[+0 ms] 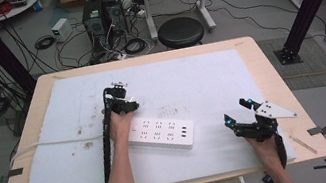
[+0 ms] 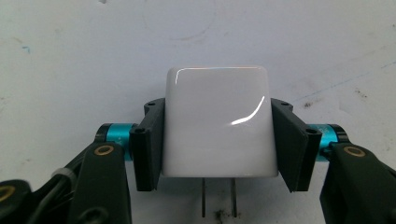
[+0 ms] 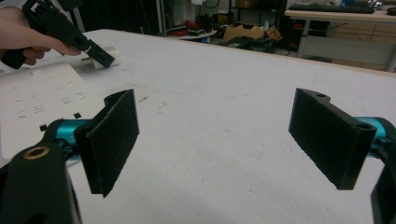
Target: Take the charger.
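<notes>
Left gripper (image 2: 217, 140) is clamped on the white plug adapter (image 2: 217, 121), one pad flat on each side face. Body is squeezed between the jaws; the two metal prongs (image 2: 218, 196) stick out toward the camera at 6 o'clock, free of the pads. Makes sense: gripping the flat sides keeps the prongs clear for insertion and stops the block twisting.

In the high view, the left gripper (image 1: 122, 101) sits at roughly 11 o'clock from the power strip (image 1: 161, 133), just past its far-left corner. The adapter is down at the white mat (image 1: 199, 80); I can't tell whether it rests on the mat or is lifted slightly. It is not in a socket yet.

The strip lies flat mid-table, socket face up, long axis slightly skewed, cord end toward the left hand. It is loose on the mat, so I expect it could slide when the plug is pushed in.

Right gripper (image 1: 238, 113) is at 3 o'clock from the strip, well apart from it, jaws spread wide with nothing between them. The right gripper view shows both pads (image 3: 112, 140) over bare mat, with the strip off to that view's left. My read: it's parked there ready to pin the strip down.

Next step, as I judge it: swing the prongs downward and line them up with a two-slot socket.
</notes>
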Available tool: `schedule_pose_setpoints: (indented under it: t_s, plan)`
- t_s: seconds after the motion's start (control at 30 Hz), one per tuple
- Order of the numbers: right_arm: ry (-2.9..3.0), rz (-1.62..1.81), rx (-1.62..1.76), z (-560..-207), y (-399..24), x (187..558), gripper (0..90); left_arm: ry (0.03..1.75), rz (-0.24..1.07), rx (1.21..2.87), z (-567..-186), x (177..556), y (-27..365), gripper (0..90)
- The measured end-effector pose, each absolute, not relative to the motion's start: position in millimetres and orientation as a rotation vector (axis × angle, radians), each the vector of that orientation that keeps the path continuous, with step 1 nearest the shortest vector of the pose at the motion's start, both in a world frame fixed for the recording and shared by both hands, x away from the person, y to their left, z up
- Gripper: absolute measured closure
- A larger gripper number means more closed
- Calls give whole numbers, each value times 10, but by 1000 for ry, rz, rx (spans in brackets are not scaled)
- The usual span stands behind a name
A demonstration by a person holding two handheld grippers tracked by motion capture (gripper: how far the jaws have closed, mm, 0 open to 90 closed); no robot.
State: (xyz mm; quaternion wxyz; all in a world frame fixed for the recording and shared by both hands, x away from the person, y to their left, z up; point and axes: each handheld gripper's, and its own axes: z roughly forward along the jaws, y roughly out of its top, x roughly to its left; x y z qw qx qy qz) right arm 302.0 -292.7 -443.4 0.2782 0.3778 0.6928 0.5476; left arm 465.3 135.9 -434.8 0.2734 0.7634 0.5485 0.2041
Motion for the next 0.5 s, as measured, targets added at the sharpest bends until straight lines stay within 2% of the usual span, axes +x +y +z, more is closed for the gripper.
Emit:
schedule_pose_setpoints:
  t_s: [0.5]
  plan:
    - [1860, 1471, 1013, -4433, -2929, 3017, 163, 1479, 552, 2055, -4345, 4651, 1357, 424]
